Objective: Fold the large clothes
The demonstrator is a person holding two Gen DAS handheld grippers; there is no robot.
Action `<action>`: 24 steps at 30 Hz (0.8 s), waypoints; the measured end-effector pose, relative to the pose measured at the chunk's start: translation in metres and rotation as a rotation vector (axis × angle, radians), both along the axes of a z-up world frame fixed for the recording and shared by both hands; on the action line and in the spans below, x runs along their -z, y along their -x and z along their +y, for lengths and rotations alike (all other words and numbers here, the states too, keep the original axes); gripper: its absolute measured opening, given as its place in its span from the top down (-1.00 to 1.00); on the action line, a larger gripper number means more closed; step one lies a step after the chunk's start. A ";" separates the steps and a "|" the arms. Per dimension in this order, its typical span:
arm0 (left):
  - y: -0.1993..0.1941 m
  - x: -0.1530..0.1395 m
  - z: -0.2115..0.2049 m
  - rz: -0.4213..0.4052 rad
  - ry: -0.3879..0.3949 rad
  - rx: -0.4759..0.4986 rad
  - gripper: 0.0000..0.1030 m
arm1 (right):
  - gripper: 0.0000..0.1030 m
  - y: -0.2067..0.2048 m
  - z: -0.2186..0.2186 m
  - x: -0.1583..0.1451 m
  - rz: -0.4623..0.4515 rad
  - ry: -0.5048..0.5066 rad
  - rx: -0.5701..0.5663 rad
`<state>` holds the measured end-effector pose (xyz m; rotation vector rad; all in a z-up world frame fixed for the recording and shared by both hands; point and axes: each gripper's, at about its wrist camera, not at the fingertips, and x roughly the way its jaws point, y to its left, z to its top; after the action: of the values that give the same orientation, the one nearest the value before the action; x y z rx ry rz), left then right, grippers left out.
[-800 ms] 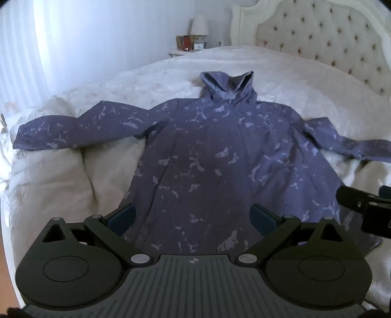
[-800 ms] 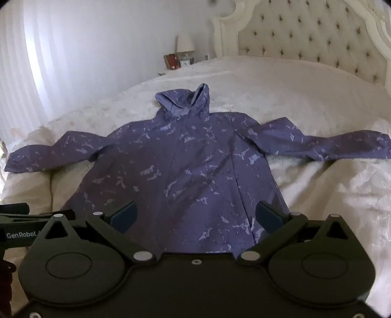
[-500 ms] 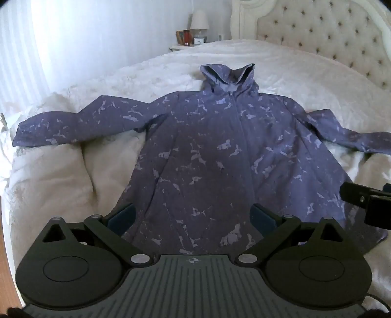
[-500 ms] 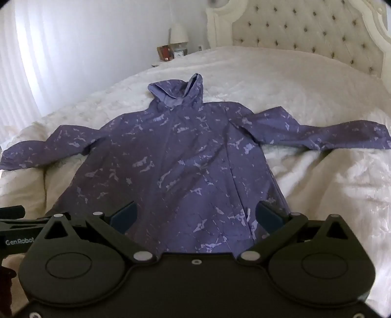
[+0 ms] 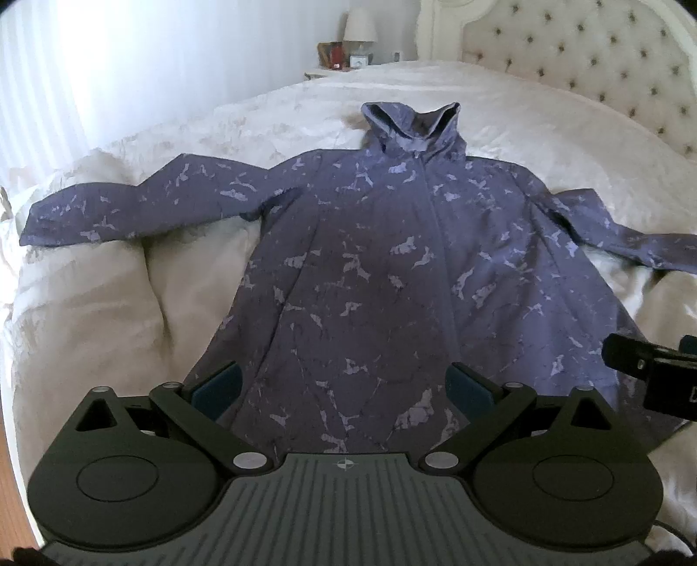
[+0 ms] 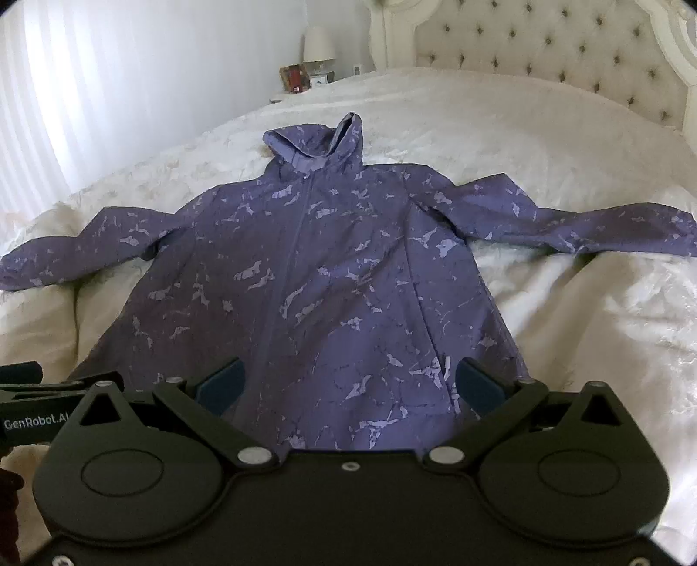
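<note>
Left wrist view: one bed (image 5: pixel 501 113), one purple jacket (image 5: pixel 383 270) spread flat on it, front up, hood (image 5: pixel 411 126) toward headboard (image 5: pixel 579 48), two sleeves out sideways. Two grippers above hem: left gripper (image 5: pixel 344 385) jaws apart, empty; right gripper (image 6: pixel 350 381) likewise. One lamp (image 5: pixel 360 26).

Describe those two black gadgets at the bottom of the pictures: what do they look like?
Each is matt black plastic. The left gripper has two round discs, angled link arms with silver pivot pins, a ribbed grey centre plate with a small crosshair mark, and dark blue pads on its jaws. The right gripper is alike, its centre plate smooth black.
</note>
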<state>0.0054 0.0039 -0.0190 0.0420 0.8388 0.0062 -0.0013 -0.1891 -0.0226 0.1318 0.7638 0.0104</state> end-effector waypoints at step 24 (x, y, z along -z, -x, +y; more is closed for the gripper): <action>-0.003 0.007 0.003 0.030 0.014 -0.013 -0.95 | -0.99 -0.006 0.004 0.006 0.040 0.004 -0.012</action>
<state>0.0088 0.0065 -0.0264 0.0231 0.8687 0.0123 0.0044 -0.1847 -0.0288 0.1241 0.8047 0.0178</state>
